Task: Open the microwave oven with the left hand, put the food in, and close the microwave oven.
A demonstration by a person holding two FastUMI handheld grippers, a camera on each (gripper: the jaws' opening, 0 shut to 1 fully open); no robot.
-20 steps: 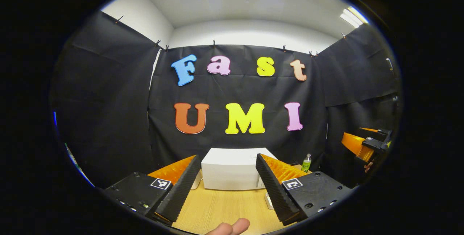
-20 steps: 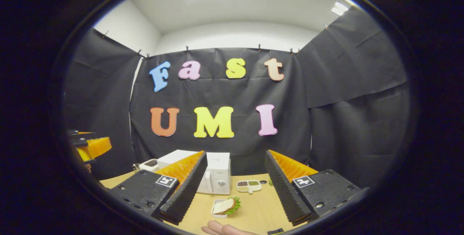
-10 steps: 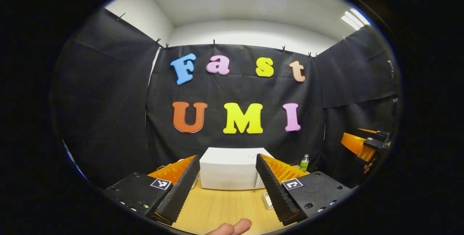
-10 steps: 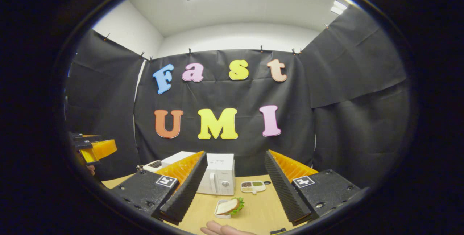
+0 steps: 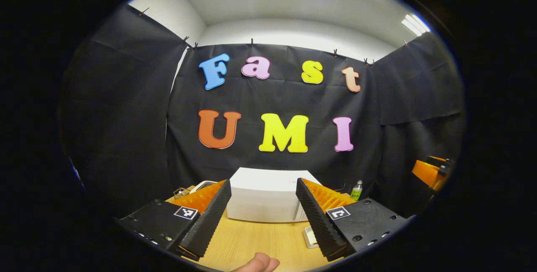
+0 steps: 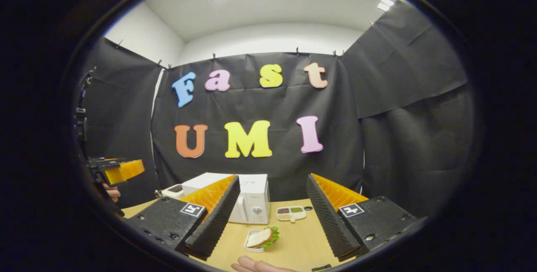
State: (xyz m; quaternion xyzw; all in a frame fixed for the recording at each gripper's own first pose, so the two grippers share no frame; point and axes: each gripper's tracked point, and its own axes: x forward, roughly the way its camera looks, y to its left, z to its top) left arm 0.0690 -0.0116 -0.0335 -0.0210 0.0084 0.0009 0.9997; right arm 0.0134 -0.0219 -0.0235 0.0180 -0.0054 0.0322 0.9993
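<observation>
A white microwave oven (image 5: 264,198) stands shut at the back of the wooden table (image 5: 260,244), straight ahead of my left gripper (image 5: 263,211), which is open and holds nothing. In the right gripper view the microwave oven (image 6: 251,202) sits left of centre, its handle and knob facing the table. The food, a sandwich with lettuce on a small white dish (image 6: 260,238), lies in front of it, between the fingers of my open right gripper (image 6: 272,211) but farther off. The left gripper (image 6: 121,170) hangs in the air at the left there; the right gripper (image 5: 432,171) shows at the right edge of the left gripper view.
A small white tray with compartments of grains (image 6: 290,213) lies right of the microwave oven. A green bottle (image 5: 356,190) stands at the back right. A white toaster-like appliance (image 6: 173,189) sits left of the microwave oven. A fingertip (image 5: 258,263) shows at the bottom.
Both views have shifted slightly: the left gripper has come a little closer to the microwave oven, and the other gripper has slid toward each view's edge. Both stay open.
</observation>
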